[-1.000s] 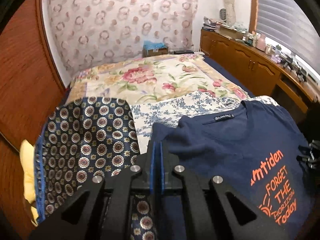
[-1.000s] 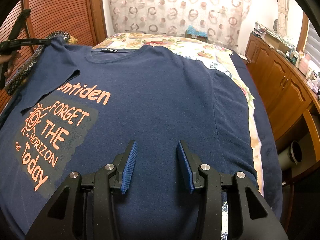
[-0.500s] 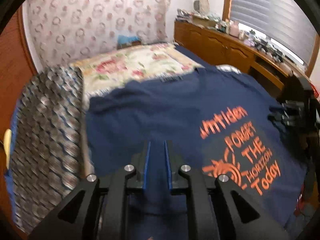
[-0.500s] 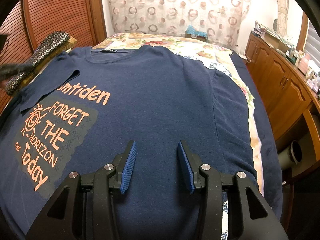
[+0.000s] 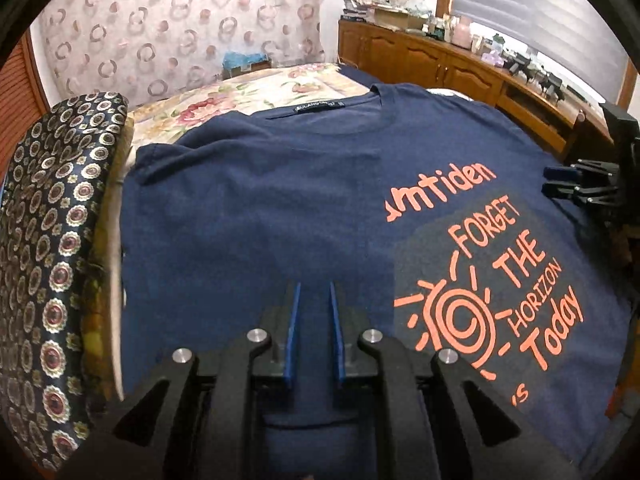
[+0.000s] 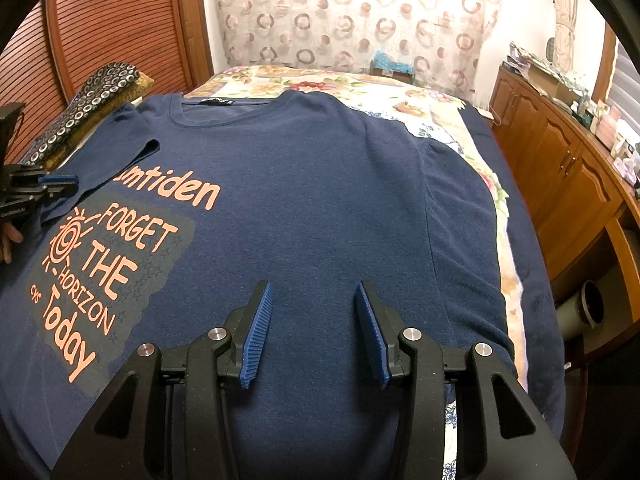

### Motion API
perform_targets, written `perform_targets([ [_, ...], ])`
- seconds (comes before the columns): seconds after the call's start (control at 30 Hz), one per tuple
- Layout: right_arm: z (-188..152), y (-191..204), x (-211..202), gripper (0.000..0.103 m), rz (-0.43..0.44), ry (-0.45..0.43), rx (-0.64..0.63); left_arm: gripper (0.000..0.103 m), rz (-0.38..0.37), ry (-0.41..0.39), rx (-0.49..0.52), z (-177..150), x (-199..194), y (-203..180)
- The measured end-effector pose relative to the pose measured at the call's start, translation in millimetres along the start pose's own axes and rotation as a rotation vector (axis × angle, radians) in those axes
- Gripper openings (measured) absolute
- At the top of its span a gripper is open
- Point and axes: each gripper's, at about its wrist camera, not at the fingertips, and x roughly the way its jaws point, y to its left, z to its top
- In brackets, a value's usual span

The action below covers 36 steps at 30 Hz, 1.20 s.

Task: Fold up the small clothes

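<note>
On the floral quilt (image 6: 404,98), a navy knit T-shirt (image 6: 320,208) lies flat beneath both empty hand-held grippers, left (image 5: 313,300) narrow, right (image 6: 314,300) wider.

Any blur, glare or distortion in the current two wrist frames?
Left wrist: sharp, heavy fisheye bending the cabinet, window blown out at top right, black corners. Right wrist: also sharp, even indoor light, no glare on the T-shirt, same barrel curve and dark corners.
</note>
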Motion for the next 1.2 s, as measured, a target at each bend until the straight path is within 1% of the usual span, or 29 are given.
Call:
perform_targets([
  [0.1,0.0,0.5,-0.1,0.044,0.0,-0.001,-0.001,0.011,0.002,-0.023,0.002,-3.0,-0.2,-2.0],
  [0.33,-0.3,0.1,0.1,0.044,0.0,-0.001,-0.001,0.011,-0.017,-0.026,-0.014,-2.0,1.9,4.1],
  [0.5,-0.4,0.0,0.1,0.044,0.0,-0.002,-0.001,0.011,0.009,-0.031,-0.006,-3.9,1.1,0.2],
  [0.83,-0.7,-0.3,0.6,0.045,-0.001,-0.004,-0.001,0.012,-0.023,-0.036,-0.057,-8.7,-0.6,8.4],
  [0.87,-0.7,-0.3,0.6,0.045,-0.001,-0.004,-0.002,0.013,-0.03,-0.035,-0.057,-8.5,-0.4,8.8],
  [0.9,-0.9,-0.9,0.7,0.045,-0.002,-0.004,-0.002,0.019,-0.055,-0.035,-0.055,-8.7,-0.1,9.3],
  [0.97,-1.4,-1.1,0.5,0.045,0.001,-0.005,-0.001,0.025,-0.085,-0.034,-0.04,-9.3,-0.3,7.1],
  [1.0,-1.1,-0.6,0.6,0.045,0.0,-0.005,-0.001,0.026,-0.084,-0.032,-0.019,-9.7,-0.5,1.9],
  [1.07,-0.9,-0.7,0.7,0.045,-0.001,-0.005,-0.002,0.027,-0.057,-0.031,0.017,-9.1,-0.8,-6.1],
  [1.13,-1.2,-1.1,0.9,0.045,0.001,-0.005,-0.001,0.03,-0.076,-0.027,0.038,-8.9,-0.6,-11.7],
  [1.2,-1.1,-0.8,0.9,0.045,-0.001,-0.005,-0.002,0.036,-0.078,-0.024,0.049,-8.4,-0.8,-14.7],
])
